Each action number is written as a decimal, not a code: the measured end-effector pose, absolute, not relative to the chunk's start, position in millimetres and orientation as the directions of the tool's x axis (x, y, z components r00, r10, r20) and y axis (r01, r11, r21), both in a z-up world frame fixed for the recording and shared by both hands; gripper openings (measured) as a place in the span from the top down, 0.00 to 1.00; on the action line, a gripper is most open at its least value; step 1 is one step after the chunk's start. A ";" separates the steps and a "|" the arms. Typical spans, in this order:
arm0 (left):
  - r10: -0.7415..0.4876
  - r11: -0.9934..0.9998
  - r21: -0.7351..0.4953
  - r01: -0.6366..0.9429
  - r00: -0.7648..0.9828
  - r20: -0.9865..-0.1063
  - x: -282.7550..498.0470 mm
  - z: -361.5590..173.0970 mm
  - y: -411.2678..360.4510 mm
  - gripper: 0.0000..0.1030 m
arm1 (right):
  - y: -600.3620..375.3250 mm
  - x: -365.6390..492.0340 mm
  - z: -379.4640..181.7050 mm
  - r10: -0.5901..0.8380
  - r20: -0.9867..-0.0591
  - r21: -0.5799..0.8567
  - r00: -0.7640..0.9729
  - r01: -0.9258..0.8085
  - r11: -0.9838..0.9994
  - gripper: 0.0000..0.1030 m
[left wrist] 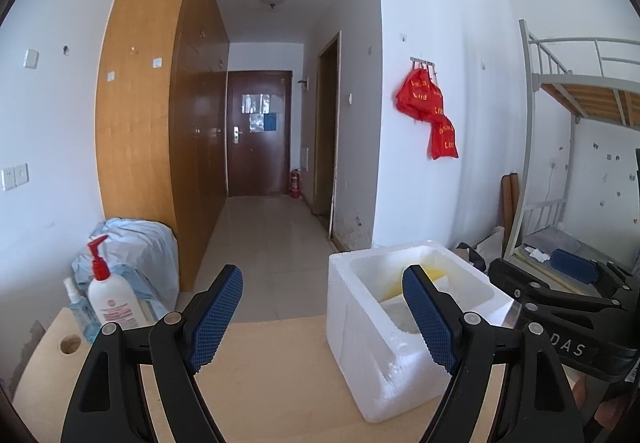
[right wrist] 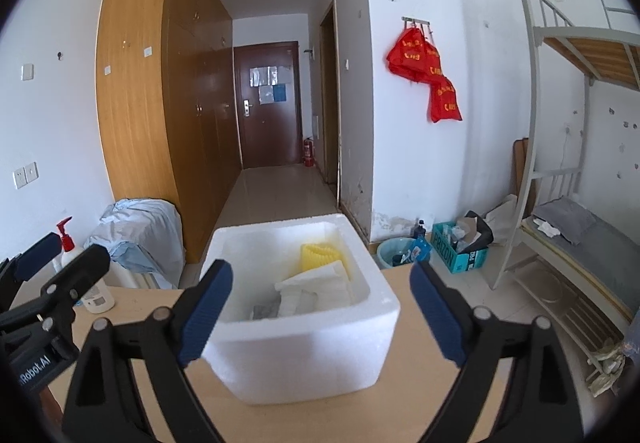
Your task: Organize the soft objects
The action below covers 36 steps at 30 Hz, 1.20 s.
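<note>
On the wooden surface (right wrist: 152, 395) sits a white foam box (right wrist: 304, 347) holding soft items; both left tongs (left wrist: 324, 319) and right tongs (right wrist: 320, 311) gape wide, empty.

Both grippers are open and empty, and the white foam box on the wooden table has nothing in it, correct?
Not quite. The foam box is not empty: the right wrist view shows a yellow ridged piece and white folded soft items inside. The rest holds: the left gripper and right gripper are open with nothing held, and the box sits on the wooden table.
</note>
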<state>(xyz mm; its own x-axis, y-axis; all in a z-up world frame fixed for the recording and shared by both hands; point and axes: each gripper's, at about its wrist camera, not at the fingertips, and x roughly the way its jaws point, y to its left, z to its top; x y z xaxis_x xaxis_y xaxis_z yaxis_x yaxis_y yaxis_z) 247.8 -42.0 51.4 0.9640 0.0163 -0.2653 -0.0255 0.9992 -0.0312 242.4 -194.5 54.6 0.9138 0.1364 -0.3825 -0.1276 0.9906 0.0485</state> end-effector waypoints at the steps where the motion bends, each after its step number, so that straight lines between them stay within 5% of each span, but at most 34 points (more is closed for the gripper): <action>1: 0.017 0.999 -0.028 -0.026 0.965 -0.262 242.9 52.3 -42.7 0.15 | -196.5 237.9 54.4 0.134 -0.382 0.052 0.914 -0.124 0.991 0.10; 36: 0.014 0.998 -0.048 -0.027 0.966 -0.259 35.9 18.3 -50.0 0.00 | -214.9 60.6 20.7 0.146 -0.336 0.143 0.931 -0.103 0.984 0.04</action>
